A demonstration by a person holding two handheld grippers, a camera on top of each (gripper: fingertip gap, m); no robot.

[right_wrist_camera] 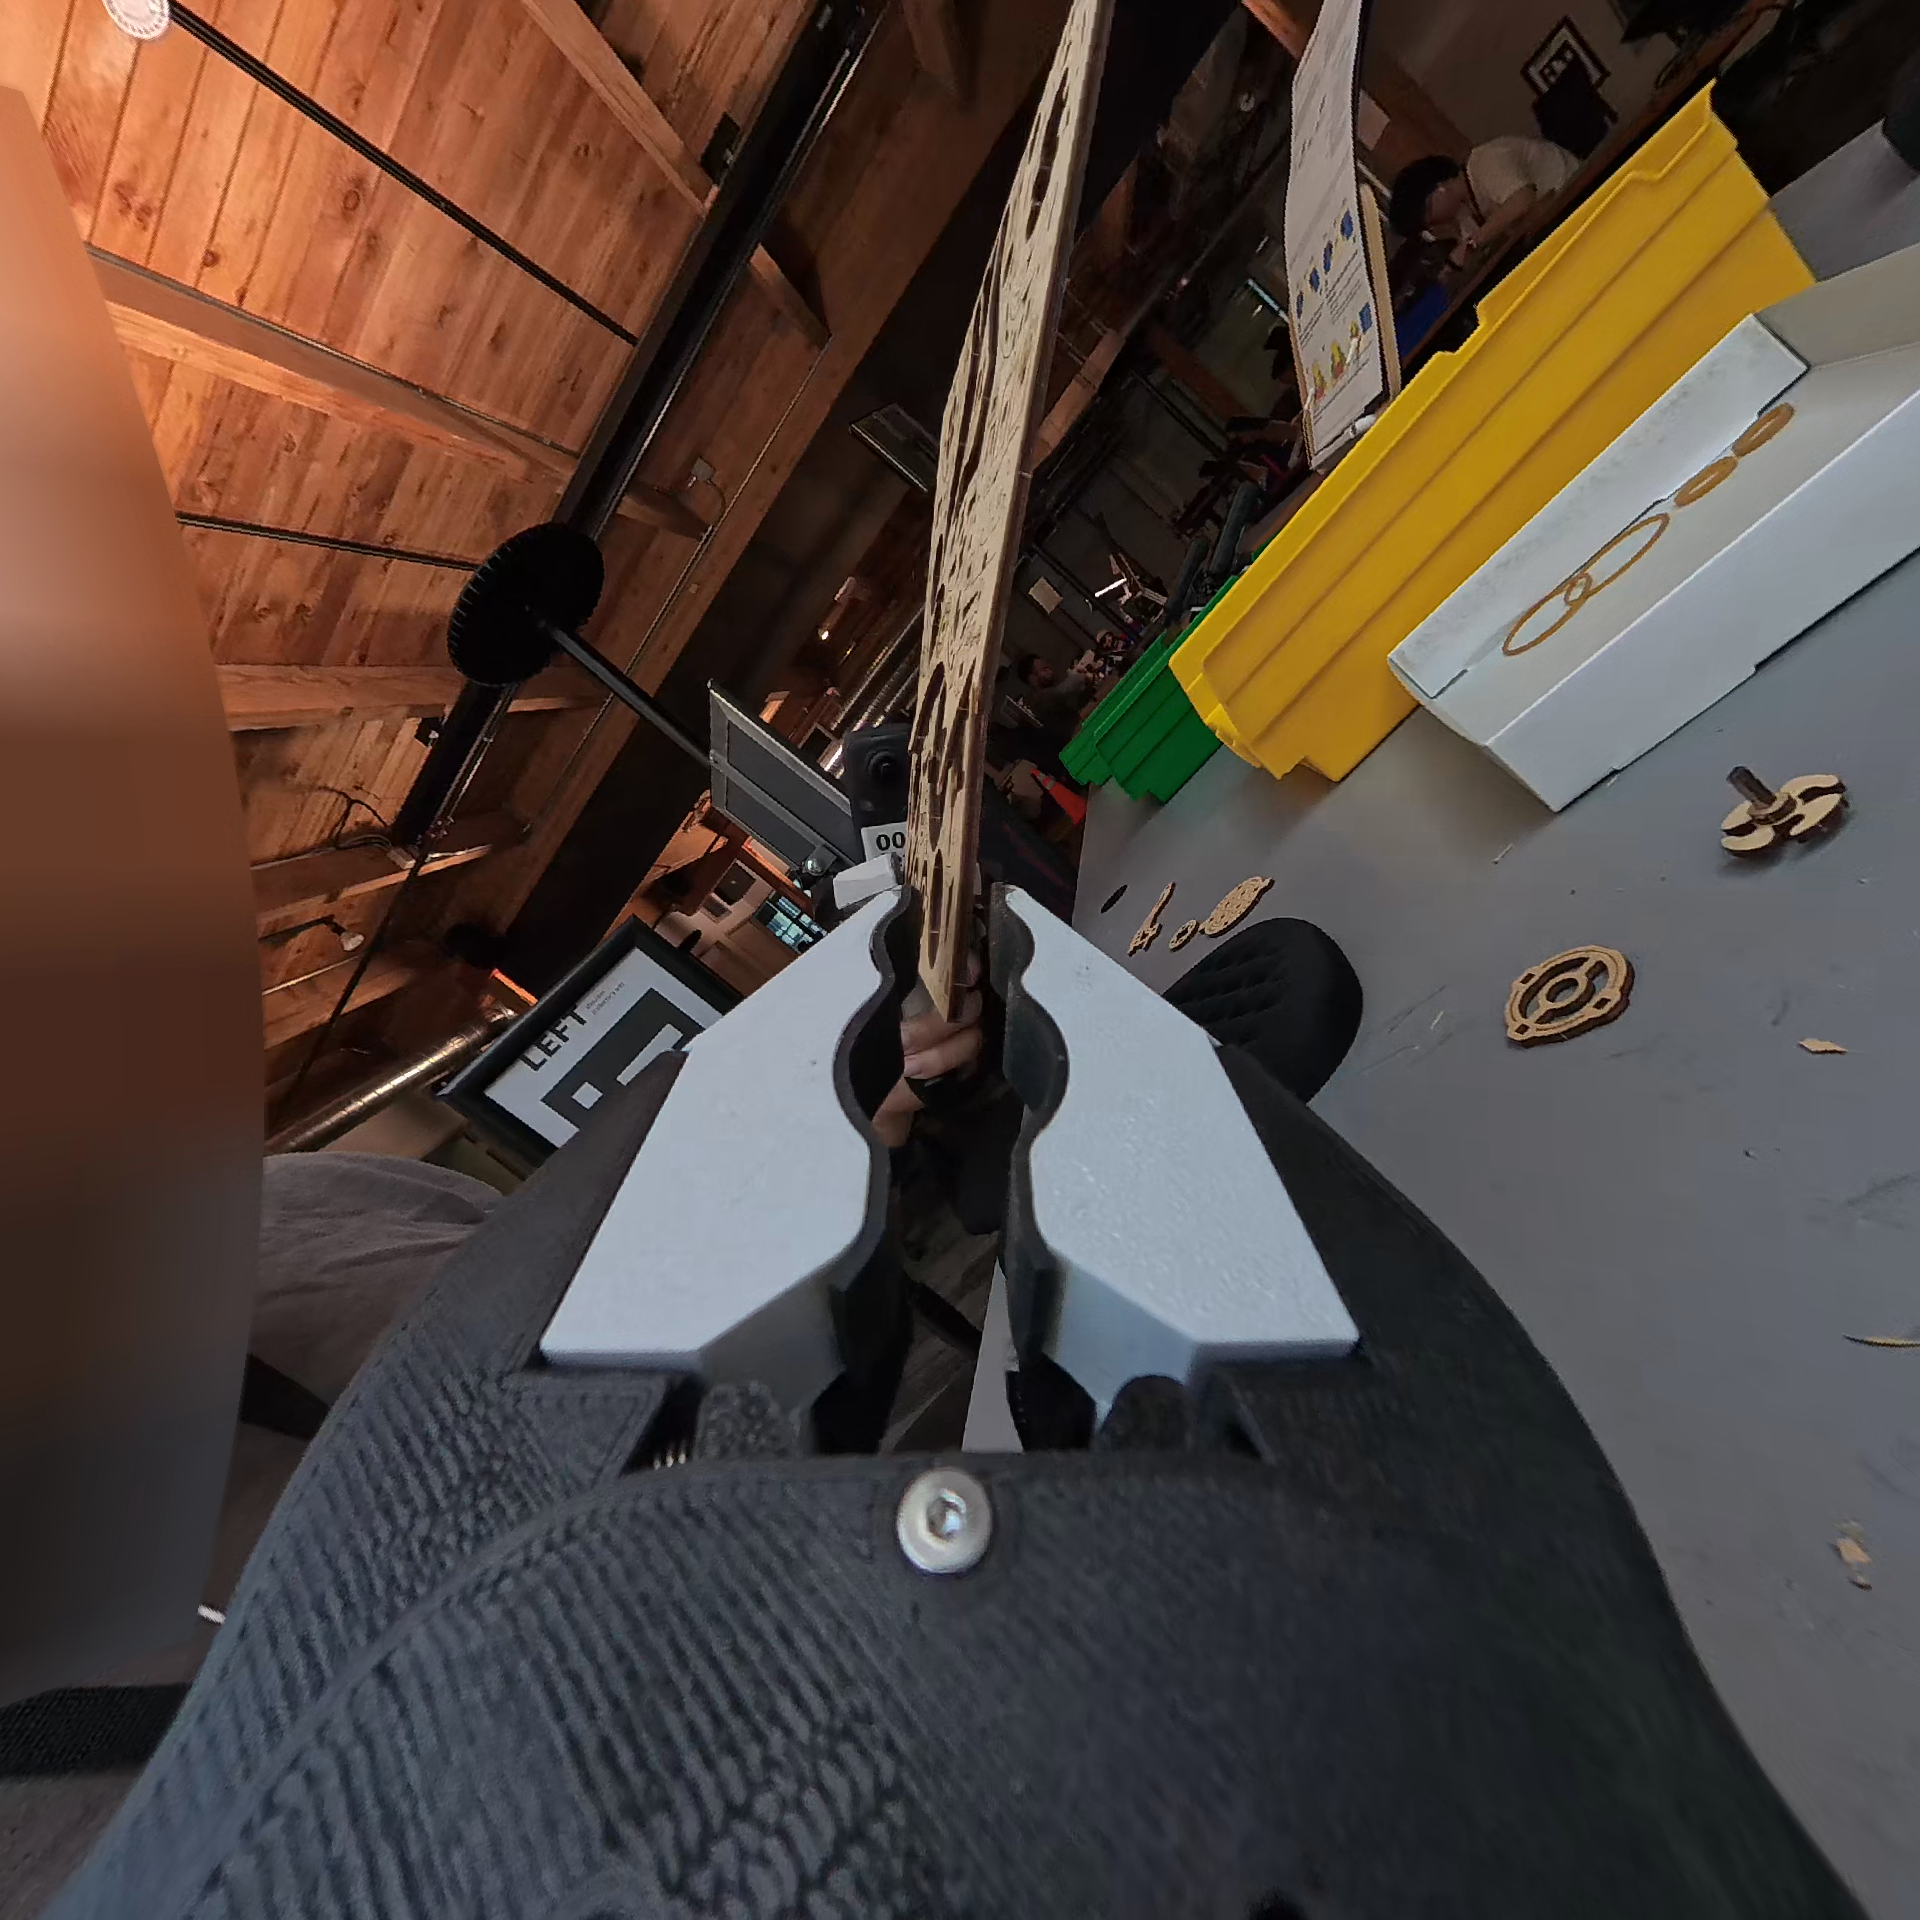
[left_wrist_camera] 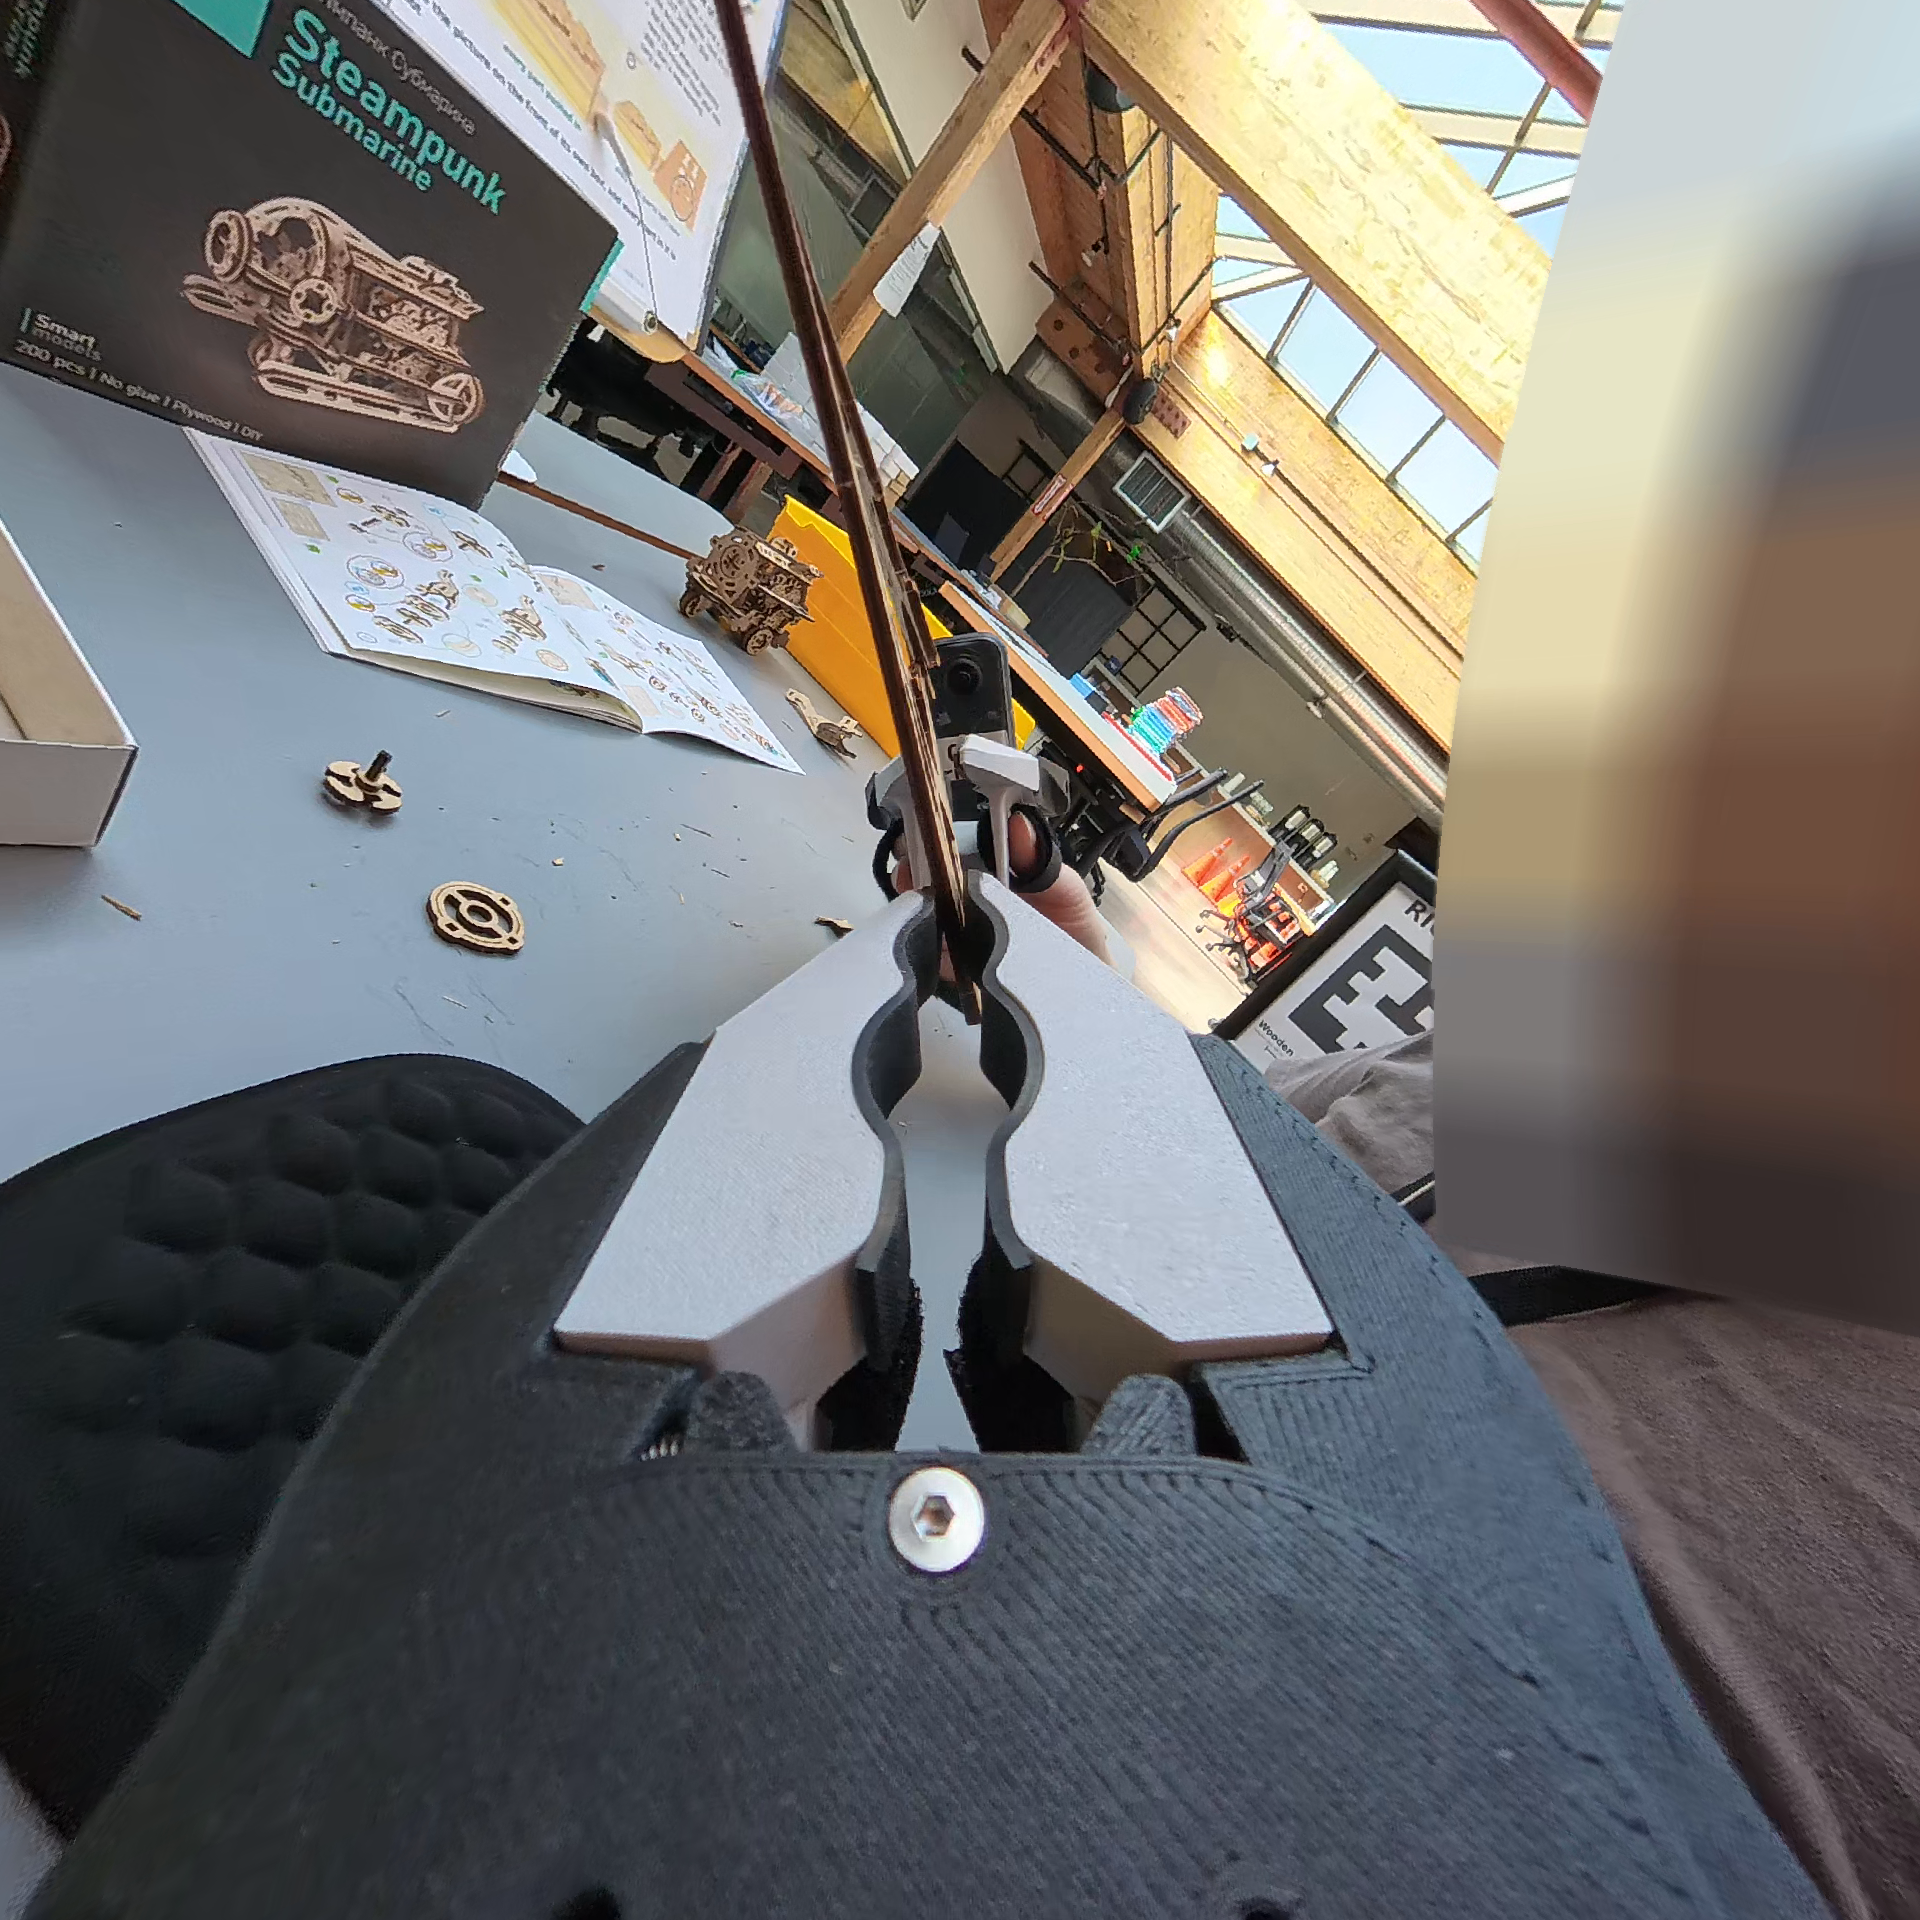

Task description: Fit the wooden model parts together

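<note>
Your left grey two-finger gripper [left_wrist_camera: 951, 914] and right grey two-finger gripper [right_wrist_camera: 945, 914] each pinch the thin laser-cut plywood parts sheet [right_wrist_camera: 997, 436] from opposite sides. You hold it edge-on above the grey table [left_wrist_camera: 312, 987], where a round wooden ring part [left_wrist_camera: 476, 916] lies.

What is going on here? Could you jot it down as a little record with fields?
Held item: thin laser-cut plywood sheet, seen edge-on and raised off the table
Left gripper: jaws shut on the sheet's lower edge
Right gripper: jaws shut on the same sheet, from the opposite side
Loose parts on grey table: round wooden ring piece; small wheel on a peg
Finished model: small wooden vehicle near the yellow bin
Paperwork: open instruction booklet; dark kit box
</note>
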